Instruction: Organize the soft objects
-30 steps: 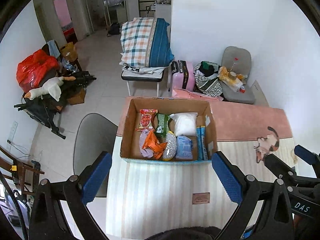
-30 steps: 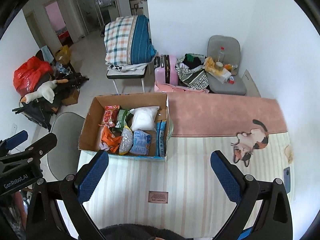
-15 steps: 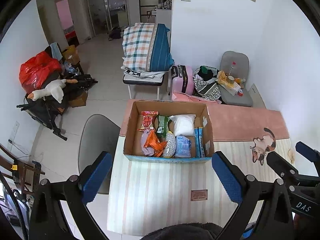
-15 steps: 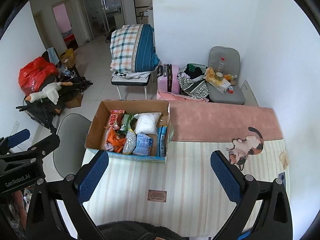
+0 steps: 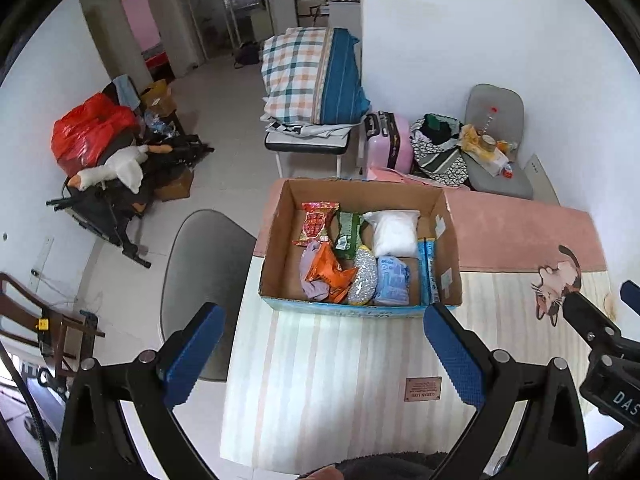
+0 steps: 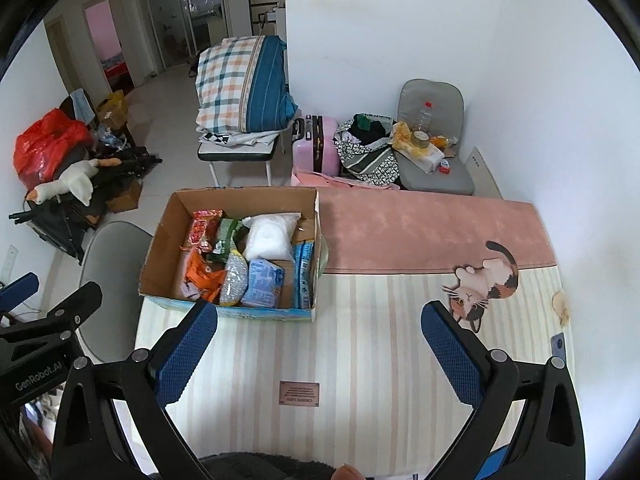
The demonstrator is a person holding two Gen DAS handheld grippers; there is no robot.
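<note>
An open cardboard box (image 5: 448, 240) stands at the far left of a striped mat on the table (image 5: 340, 380). It holds soft packets: a red one (image 5: 316, 224), a green one (image 5: 347, 232), a white bag (image 5: 392, 232), an orange one (image 5: 328, 272), a silvery one (image 5: 362, 280) and a pale blue one (image 5: 392, 286). The box also shows in the right wrist view (image 6: 160, 252). My left gripper (image 5: 320, 356) is open and empty, high above the mat, short of the box. My right gripper (image 6: 318, 352) is open and empty, to the right of the left one.
A grey chair (image 5: 204, 264) stands left of the table. The mat has a pink band (image 6: 432, 232) and a cat picture (image 6: 484, 284). Behind are a bench with a plaid quilt (image 5: 312, 76), a pink suitcase (image 5: 390, 144), a loaded grey chair (image 5: 496, 152) and floor clutter (image 5: 112, 160).
Both grippers have pulled back and risen from the box, so it looks smaller and farther. Both stay open and empty.
</note>
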